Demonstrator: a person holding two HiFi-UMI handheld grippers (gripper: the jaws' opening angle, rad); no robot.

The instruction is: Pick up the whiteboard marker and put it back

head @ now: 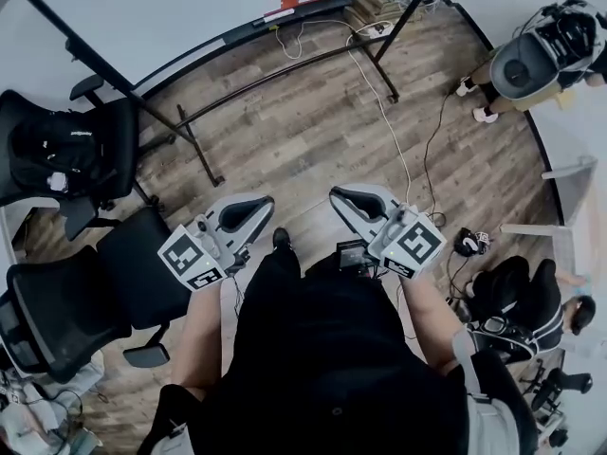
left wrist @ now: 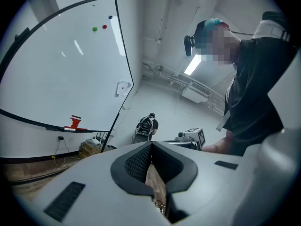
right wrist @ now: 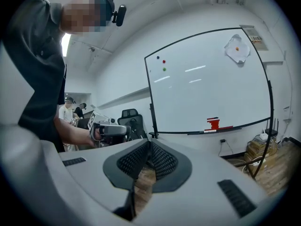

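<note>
Both claws are clenched on nothing: the left claw (left wrist: 151, 147) shows its ribbed pads meeting at the tips with only wood floor (head: 313, 121) seen through the wedge below them, and the right claw (right wrist: 149, 146) looks the same. The person holds the pair low in front of the body, well apart from the whiteboard (right wrist: 207, 79). The whiteboard marker (right wrist: 209, 131) appears to be the slim pale stick lying flat on the board's tray (right wrist: 244, 125), just beside a red block (right wrist: 214, 123), though at this range it is too small to be sure. Nothing has been picked up yet, so the task looks to be at its start. A marker of this kind should be light, stiff and smooth-barrelled, so it may roll or slip. A pinch across the middle of the barrel, with the jaws opened first and set square to its length, seems the safest hold.
</note>
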